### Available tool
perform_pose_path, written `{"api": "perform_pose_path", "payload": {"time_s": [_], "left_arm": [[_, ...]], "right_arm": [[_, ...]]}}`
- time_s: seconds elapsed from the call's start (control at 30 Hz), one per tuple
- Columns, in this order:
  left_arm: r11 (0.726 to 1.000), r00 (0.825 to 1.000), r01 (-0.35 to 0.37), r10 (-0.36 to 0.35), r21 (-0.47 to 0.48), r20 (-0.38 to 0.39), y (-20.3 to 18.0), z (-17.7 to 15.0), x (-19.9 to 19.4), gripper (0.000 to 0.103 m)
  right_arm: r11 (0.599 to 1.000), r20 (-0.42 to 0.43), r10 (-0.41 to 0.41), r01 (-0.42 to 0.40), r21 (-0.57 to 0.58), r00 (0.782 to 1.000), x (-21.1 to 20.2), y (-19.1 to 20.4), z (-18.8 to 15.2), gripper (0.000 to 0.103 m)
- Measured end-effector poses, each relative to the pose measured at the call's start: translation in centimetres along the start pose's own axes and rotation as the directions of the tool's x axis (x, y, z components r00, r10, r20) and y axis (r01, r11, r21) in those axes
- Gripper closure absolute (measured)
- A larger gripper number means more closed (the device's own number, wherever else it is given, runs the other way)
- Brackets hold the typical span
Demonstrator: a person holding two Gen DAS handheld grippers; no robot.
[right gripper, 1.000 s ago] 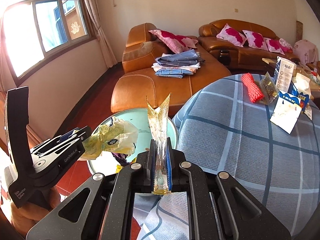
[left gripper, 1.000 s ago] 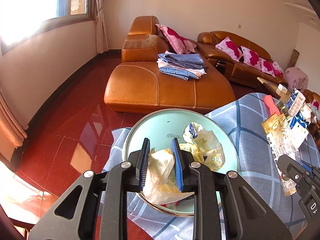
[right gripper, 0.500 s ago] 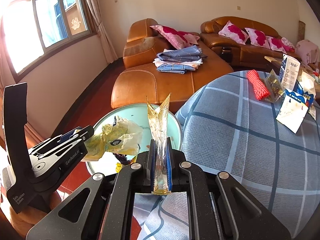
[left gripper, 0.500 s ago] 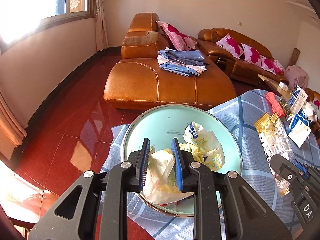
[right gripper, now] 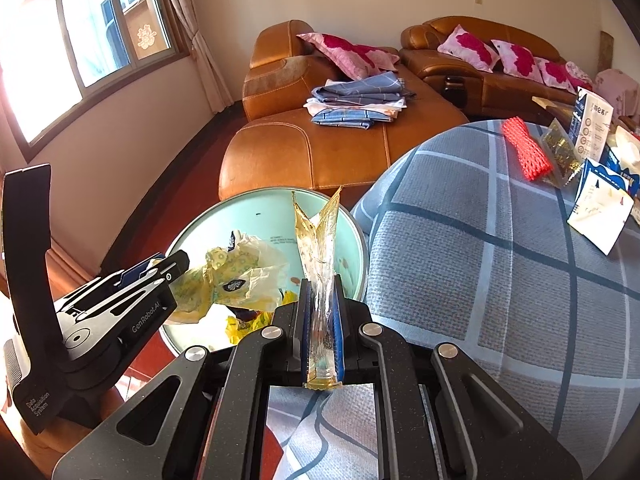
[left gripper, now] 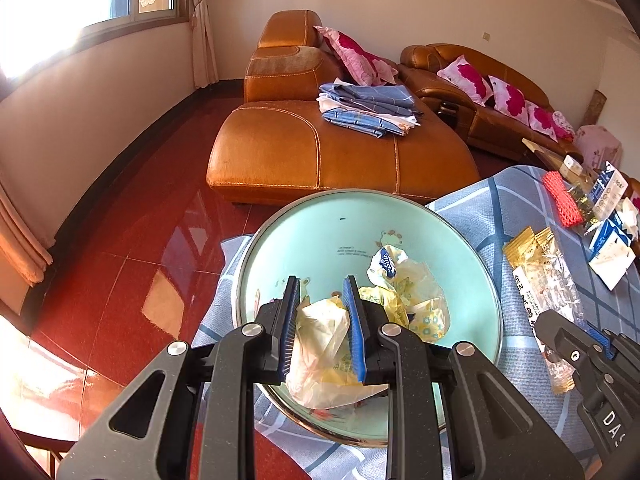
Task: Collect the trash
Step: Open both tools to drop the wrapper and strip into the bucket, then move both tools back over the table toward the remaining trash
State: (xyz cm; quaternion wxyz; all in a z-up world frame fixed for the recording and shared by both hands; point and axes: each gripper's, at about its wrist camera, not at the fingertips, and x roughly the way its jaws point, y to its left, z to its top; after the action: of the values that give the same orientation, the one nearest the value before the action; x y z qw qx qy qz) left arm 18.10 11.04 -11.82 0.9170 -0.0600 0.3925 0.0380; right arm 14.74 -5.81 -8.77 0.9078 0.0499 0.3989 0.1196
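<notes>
From my remote station I note an orange leather sofa (left gripper: 320, 152) with a chaise section. Folded blue checked cloths (left gripper: 368, 110) lie stacked on it. Pink floral cushions (right gripper: 352, 50) rest along its backrests. A window (right gripper: 100, 28) with a beige curtain (left gripper: 202, 20) admits strong glare. The floor (left gripper: 132, 232) is glossy red tile.
</notes>
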Motion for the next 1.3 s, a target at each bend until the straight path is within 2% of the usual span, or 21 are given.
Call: {"api": "perform_pose_path", "payload": {"time_s": [0.2,0.47,0.77,0.93,1.03,1.1,1.13,1.2,1.3], "left_arm": [[1.0,1.0,-0.003,0.003,-0.004,-0.012,0.3,0.3,0.8,0.081],[1.0,1.0,-0.011,0.011,-0.01,-0.022,0.6,0.1,1.2,0.081],[1.0,0.999,-0.019,0.018,-0.008,-0.035,0.6,0.0,1.5,0.078],[1.0,0.999,-0.026,0.026,0.007,-0.028,0.3,0.0,1.5,0.069],[0.999,0.999,-0.037,0.038,0.023,-0.014,-0.2,0.0,1.3,0.058],[0.999,0.999,-0.043,0.044,0.025,-0.007,-0.3,-0.1,1.1,0.038],[0.999,0.999,-0.044,0.044,0.025,-0.004,-0.4,-0.1,1.0,0.034],[0.998,0.999,-0.049,0.049,0.026,0.001,-0.5,-0.1,0.7,0.02],[0.998,0.998,-0.057,0.057,0.03,0.015,-0.6,-0.1,0.3,0.018]], "right_arm": [[1.0,-0.023,-0.004,0.003,-0.013,1.0,1.6,0.5,0.7,0.092],[0.999,-0.075,0.026,-0.028,-0.022,0.997,4.9,0.2,1.3,0.084],[1.0,0.0,0.001,-0.001,0.023,1.0,2.0,-1.4,0.9,0.082],[0.999,0.029,-0.008,0.007,0.037,1.0,0.0,-2.1,0.1,0.082],[0.998,0.031,-0.013,0.011,0.055,0.999,-0.6,-2.6,-0.2,0.082],[0.998,0.034,-0.014,0.012,0.063,0.999,-1.0,-2.9,-0.4,0.082],[0.998,0.034,-0.014,0.012,0.065,0.999,-1.1,-2.9,-0.5,0.082],[0.997,0.038,-0.019,0.016,0.071,0.999,-1.3,-3.0,-0.7,0.076],[0.997,0.049,-0.031,0.028,0.075,0.998,-1.8,-3.2,-0.7,0.065]]}}
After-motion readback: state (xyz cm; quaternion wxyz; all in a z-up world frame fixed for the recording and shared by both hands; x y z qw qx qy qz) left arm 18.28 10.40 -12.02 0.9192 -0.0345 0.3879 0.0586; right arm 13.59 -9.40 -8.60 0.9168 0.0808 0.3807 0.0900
